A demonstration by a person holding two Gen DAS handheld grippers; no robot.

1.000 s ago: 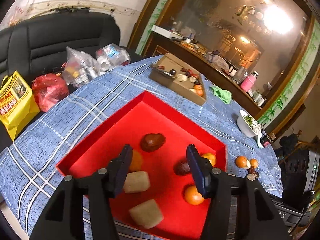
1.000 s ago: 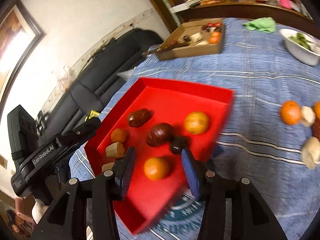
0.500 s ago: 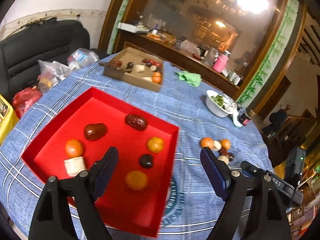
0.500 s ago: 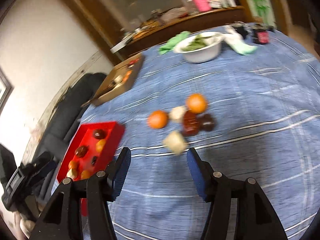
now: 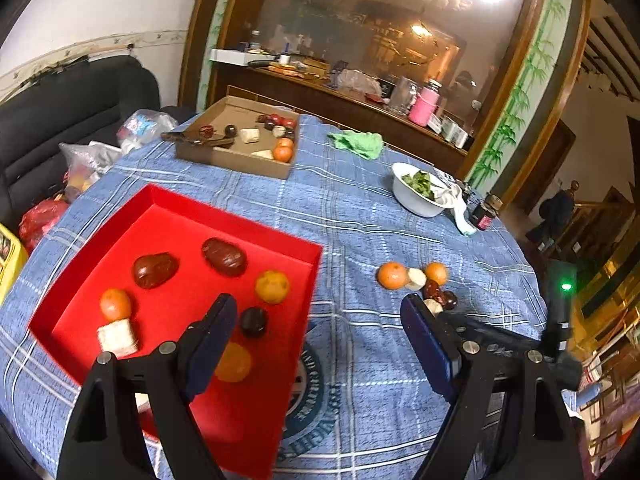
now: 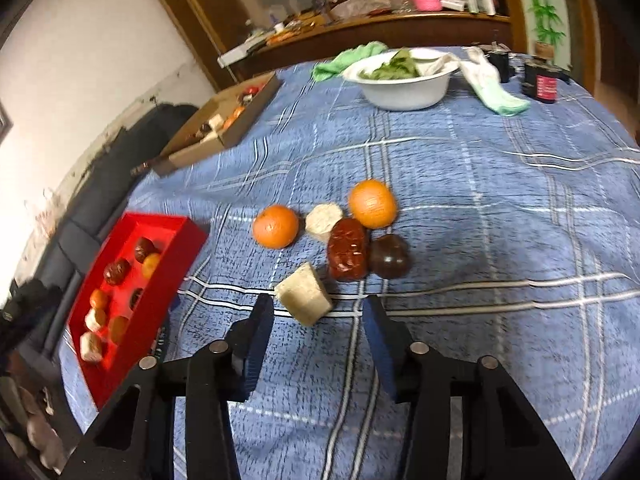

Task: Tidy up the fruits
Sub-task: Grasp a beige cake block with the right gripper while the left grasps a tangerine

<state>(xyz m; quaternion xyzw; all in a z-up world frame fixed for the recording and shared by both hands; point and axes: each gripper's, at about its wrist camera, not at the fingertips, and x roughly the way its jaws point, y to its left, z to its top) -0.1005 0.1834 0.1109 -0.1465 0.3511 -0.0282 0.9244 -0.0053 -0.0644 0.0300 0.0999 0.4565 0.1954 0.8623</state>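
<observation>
Blue checked surface [image 6: 500, 208], red tray [image 5: 168, 204] at left. Right gripper [image 6: 316, 320], gone from tray, empty, narrowing toward pale cube [image 6: 304, 298] by loose fruit. Left gripper [image 5: 316, 344] wide, empty.

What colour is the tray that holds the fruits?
Bright red; the tray shows best in the left wrist view.

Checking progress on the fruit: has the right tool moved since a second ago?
Yes. The right tool went from over the red tray to the loose fruit on the tablecloth.
</observation>
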